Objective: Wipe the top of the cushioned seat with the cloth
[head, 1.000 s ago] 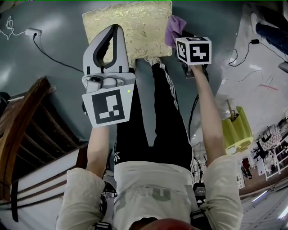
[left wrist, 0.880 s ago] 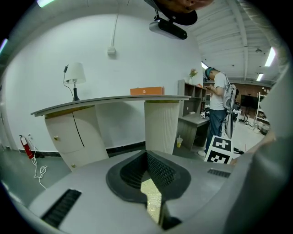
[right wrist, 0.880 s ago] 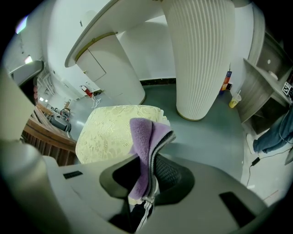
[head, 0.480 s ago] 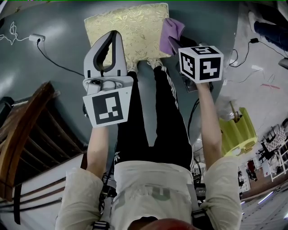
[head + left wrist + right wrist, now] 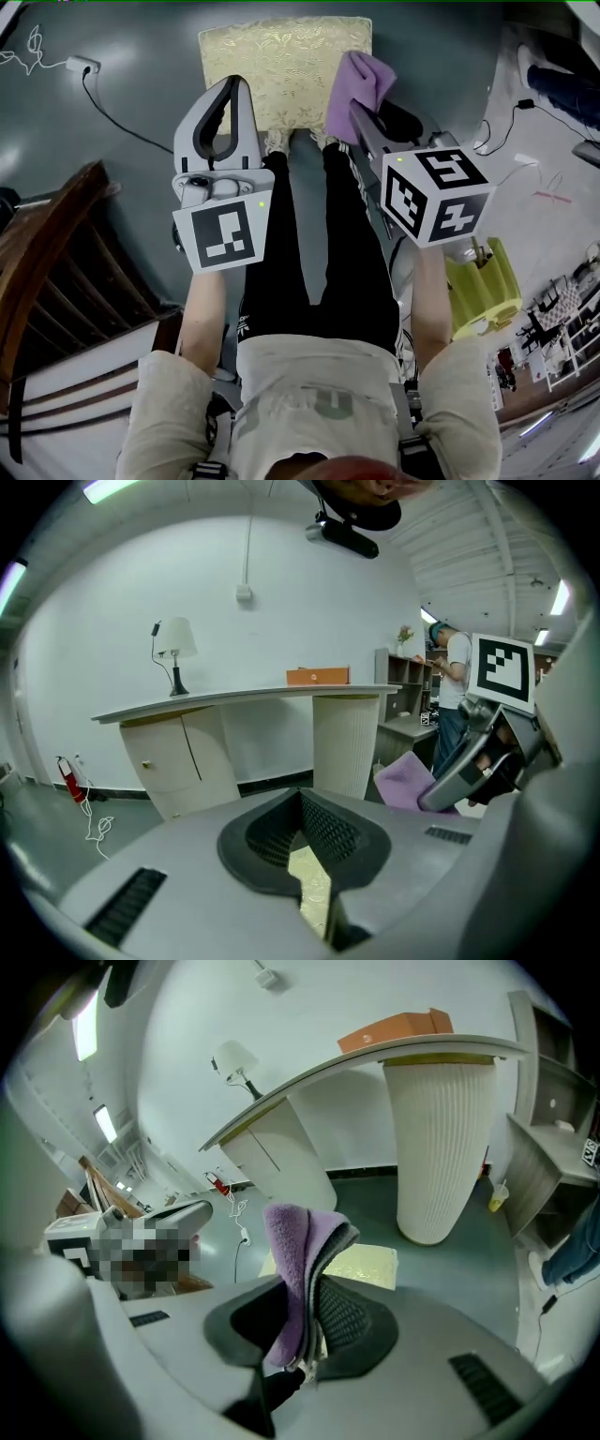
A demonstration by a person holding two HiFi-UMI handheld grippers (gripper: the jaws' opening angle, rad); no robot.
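The cushioned seat [image 5: 281, 66] sits on the floor at the top centre of the head view, gold and patterned. The right gripper [image 5: 361, 117] is clenched on the purple cloth [image 5: 361, 80], which bunches up out of its jaws and overlaps the seat's right edge in the picture; I cannot tell whether it touches. The left gripper [image 5: 239, 89] hangs over the seat's lower left part, jaws drawn together on nothing, only a slit between them showing the gold fabric.

Head view looks steeply down; every view shows the cushioned seat [image 5: 281, 66].
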